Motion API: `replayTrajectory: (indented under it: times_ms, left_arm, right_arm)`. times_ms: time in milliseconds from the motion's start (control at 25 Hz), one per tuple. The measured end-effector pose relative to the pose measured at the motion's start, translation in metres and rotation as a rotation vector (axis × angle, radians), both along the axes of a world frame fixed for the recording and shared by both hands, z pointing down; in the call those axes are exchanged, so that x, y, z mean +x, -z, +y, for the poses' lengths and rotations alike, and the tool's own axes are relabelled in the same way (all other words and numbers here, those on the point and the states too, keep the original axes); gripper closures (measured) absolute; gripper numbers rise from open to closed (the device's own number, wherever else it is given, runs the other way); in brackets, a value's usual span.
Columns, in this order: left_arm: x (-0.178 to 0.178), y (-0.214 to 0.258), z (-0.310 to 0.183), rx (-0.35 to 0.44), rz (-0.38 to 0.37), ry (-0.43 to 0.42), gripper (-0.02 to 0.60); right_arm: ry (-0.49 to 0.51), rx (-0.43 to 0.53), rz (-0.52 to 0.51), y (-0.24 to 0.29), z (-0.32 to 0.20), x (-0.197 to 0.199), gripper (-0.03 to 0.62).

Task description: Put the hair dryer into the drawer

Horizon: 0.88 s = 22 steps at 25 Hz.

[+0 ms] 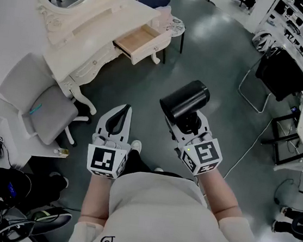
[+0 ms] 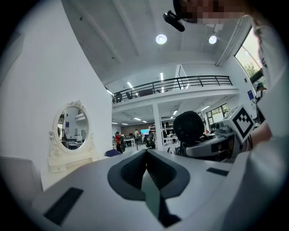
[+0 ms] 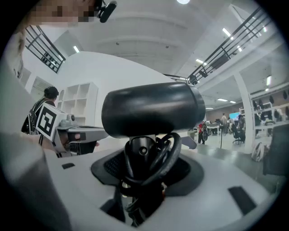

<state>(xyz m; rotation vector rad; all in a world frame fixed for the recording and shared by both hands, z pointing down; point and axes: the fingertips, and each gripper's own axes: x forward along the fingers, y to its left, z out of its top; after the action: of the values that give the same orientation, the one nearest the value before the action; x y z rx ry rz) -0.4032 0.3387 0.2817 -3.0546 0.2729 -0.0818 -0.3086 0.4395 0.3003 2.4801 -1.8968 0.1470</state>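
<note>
In the head view, your right gripper [image 1: 188,123] holds the black hair dryer [image 1: 184,101] at the centre, well apart from the open drawer [image 1: 135,40] at upper left. In the left gripper view, your left gripper [image 2: 146,169] has its jaws together, with nothing between them. In the right gripper view, the jaws are clamped on the dryer's handle and its coiled cord [image 3: 174,153].
</note>
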Motion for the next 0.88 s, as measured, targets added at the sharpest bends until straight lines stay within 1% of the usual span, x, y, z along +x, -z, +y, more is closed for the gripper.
replayTrajectory:
  times_ms: [360, 560, 640, 760, 880]
  left_arm:
    - [0.007, -0.002, 0.008, -0.011, -0.001, -0.005, 0.569]
    - [0.015, -0.005, 0.015, -0.018, -0.005, -0.010, 0.569]
    - [0.020, -0.007, 0.016, -0.017, -0.009, -0.014, 0.569]
    - [0.031, -0.013, 0.010, -0.017, -0.023, -0.023, 0.569]
    - [0.046, -0.019, -0.007, -0.026, -0.029, -0.028, 0.569]
  right_arm:
    - [-0.007, -0.006, 0.015, -0.004, 0.009, 0.009, 0.359]
    - [-0.012, -0.028, -0.026, -0.012, 0.015, 0.016, 0.358]
    - [-0.014, -0.032, -0.026, -0.014, 0.015, 0.021, 0.358]
    - [-0.007, -0.037, -0.008, -0.017, 0.008, 0.029, 0.358]
    - [-0.002, -0.037, -0.017, -0.020, -0.007, 0.039, 0.358]
